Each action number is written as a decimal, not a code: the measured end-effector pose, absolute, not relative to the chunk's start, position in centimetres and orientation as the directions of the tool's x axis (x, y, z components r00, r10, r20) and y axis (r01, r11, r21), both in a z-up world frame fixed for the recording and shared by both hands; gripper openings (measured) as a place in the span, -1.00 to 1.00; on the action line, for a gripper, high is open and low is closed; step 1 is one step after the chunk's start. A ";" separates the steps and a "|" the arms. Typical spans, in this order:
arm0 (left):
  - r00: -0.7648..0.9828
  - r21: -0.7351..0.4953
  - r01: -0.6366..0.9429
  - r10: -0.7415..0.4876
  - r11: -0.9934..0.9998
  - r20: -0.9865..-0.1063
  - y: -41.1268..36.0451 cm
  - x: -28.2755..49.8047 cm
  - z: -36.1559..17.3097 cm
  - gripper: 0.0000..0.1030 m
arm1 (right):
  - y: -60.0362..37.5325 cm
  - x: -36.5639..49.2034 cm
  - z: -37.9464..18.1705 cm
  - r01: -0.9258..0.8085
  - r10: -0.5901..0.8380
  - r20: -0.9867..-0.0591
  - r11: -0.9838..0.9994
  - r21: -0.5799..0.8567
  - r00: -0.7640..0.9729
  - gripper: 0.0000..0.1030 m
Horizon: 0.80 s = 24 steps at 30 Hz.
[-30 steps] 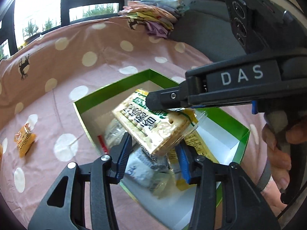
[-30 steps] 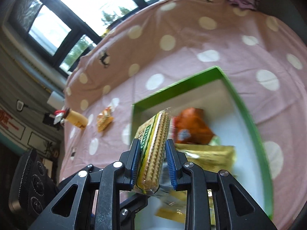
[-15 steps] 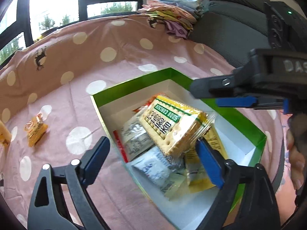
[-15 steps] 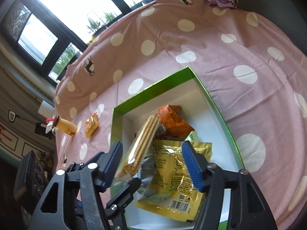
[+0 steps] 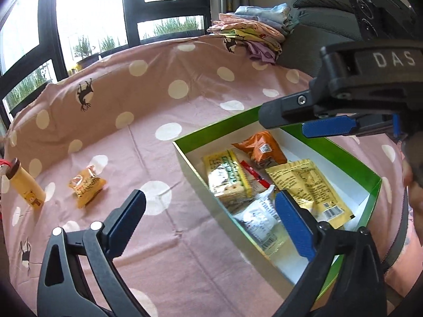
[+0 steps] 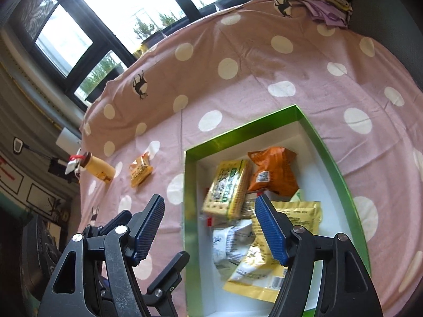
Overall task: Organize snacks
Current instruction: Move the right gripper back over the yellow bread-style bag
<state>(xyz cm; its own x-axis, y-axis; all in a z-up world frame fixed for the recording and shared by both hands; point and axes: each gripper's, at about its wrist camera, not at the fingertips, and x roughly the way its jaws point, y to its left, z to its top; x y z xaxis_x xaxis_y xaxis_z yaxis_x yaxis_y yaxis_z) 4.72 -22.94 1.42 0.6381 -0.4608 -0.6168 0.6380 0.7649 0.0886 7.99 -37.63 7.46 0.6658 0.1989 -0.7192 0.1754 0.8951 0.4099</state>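
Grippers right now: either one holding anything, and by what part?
Nothing held. Left gripper and right gripper both stand open and empty; the yellow-green cracker pack lies loose in the green-rimmed white box.

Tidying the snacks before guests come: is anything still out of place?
Yes. One orange-yellow snack packet lies alone on the polka-dot cloth, left of the green box that holds the other packs. A small yellow bottle lies beside it.
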 end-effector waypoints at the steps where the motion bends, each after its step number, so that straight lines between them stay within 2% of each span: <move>1: 0.645 0.095 0.630 -0.451 0.771 -0.617 -22.4 4.9 1.5 0.92 | -37.3 8.2 7.5 0.169 0.206 -0.717 0.894 0.415 0.666 0.40; 6: 0.691 0.116 0.556 -0.381 0.823 -0.615 -19.1 7.0 1.6 0.93 | -34.9 10.2 7.4 0.136 0.233 -0.717 0.899 0.417 0.658 0.40; 14: 0.719 0.073 0.392 -0.256 0.917 -0.646 -11.5 12.5 0.0 0.99 | -29.0 16.4 6.1 0.052 0.307 -0.735 0.906 0.421 0.605 0.40; 19: 0.683 -0.012 0.349 -0.263 0.937 -0.681 -8.4 15.8 -1.7 0.99 | -25.8 20.4 4.8 0.015 0.343 -0.752 0.905 0.424 0.562 0.40; 24: 0.689 -0.028 0.330 -0.261 0.943 -0.676 -7.2 18.1 -3.1 0.99 | -23.1 24.1 3.2 -0.022 0.365 -0.773 0.910 0.415 0.519 0.40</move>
<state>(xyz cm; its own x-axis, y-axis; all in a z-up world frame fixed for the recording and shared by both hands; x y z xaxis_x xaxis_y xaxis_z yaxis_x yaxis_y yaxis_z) 18.12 -7.24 -3.10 0.6895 -0.2612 -0.6756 0.3303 0.9435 -0.0277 24.09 -23.09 3.23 0.5188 0.3650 -0.7731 -0.0221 0.9097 0.4147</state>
